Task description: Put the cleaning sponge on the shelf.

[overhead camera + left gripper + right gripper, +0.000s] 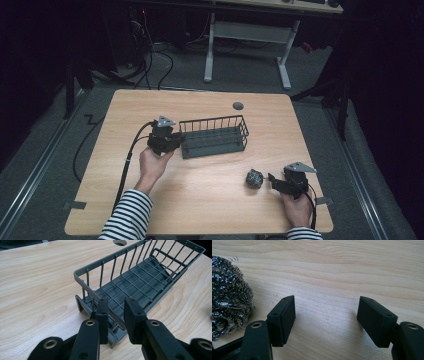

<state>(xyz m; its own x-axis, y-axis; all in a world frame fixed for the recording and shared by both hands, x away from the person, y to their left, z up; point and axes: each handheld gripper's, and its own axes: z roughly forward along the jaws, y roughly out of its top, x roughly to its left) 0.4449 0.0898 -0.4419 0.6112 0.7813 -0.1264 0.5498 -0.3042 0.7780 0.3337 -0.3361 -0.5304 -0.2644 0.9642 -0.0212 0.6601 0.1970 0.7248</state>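
Right now the left gripper (116, 315) is pinching the near end rail of the rack (140, 282), its jaws closed on the thin grey wire at the corner, while the rack sits flat on the desk (200, 200) near the middle. The right gripper (325, 320) stands spread with nothing between its jaws, resting low over the desk just beside the scourer (229, 293), a ball of steel wool that lies apart from the rack, toward the person's right. The likely trouble is the grip on the rack: the jaws hold only a narrow rail at one end, so a lift or pull from there could let the long rack swing, tilt or slip out. For the scourer, the open jaws point past it rather than at it, so closing now would catch air; and springy wire loops could snag on a pad or squash and roll away when nudged sideways
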